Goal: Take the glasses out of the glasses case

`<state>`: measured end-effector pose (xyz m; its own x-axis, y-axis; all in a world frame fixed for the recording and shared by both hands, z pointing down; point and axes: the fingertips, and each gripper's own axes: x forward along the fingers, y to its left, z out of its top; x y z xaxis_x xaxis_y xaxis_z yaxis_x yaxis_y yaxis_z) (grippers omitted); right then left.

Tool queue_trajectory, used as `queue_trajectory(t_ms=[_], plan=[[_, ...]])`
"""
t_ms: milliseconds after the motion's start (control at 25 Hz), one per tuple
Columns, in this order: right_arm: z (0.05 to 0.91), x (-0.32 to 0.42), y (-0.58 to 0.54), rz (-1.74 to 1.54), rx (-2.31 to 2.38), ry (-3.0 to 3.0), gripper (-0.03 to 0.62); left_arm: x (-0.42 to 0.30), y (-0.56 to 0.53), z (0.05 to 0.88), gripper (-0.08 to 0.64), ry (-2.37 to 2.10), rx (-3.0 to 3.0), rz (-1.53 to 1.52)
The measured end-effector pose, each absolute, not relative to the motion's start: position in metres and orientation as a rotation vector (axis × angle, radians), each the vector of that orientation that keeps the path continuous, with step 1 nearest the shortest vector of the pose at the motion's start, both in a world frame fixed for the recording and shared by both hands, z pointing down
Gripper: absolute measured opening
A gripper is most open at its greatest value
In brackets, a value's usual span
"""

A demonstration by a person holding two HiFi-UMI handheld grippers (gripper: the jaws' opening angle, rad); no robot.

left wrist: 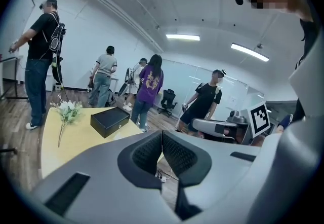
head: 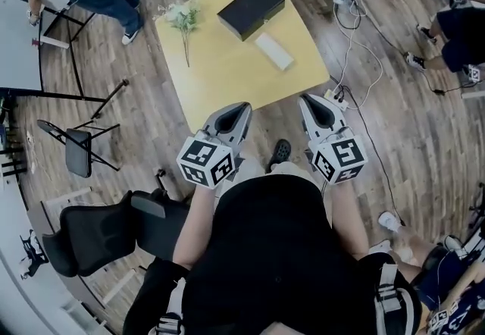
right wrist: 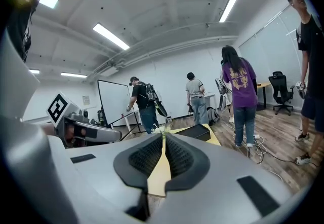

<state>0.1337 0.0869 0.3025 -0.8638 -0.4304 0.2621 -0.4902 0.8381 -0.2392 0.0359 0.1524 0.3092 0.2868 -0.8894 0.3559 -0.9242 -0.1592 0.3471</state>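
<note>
Step in hand looks like the approach, w/ nothing touched yet. The black case [head: 251,10], prob. the glasses case, lies lid down on the far part of the yellow table [head: 227,76], a small white box [head: 273,51] just near-right of it and a flower sprig [head: 183,19] to its left. No glasses visible, so I take it they're inside. The person holds the left gripper [head: 245,107] and right gripper [head: 305,99] side by side at the table's near edge, well apart from the case. Both have jaws closed tip to tip w/ nothing between them. Next move, I'd say: reach both fwd across the table, part the jaws, steady the case w/ one and lift the lid w/ the other. Other people stand beyond the table's far side.
</note>
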Motion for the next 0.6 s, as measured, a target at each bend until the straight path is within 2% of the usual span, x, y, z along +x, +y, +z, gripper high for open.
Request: queue_trajectory(t_ms=[200, 600], plan=[[0.319, 0.129, 0.069, 0.5, 0.7, -2.787, 0.034, 0.047, 0.141, 0.317, 0.023, -1.577, 2.108, 0.194], [0.333, 0.097, 0.0, 0.537, 0.809, -2.706, 0.038, 0.015, 0.066, 0.347, 0.023, -1.428, 2.131, 0.23]])
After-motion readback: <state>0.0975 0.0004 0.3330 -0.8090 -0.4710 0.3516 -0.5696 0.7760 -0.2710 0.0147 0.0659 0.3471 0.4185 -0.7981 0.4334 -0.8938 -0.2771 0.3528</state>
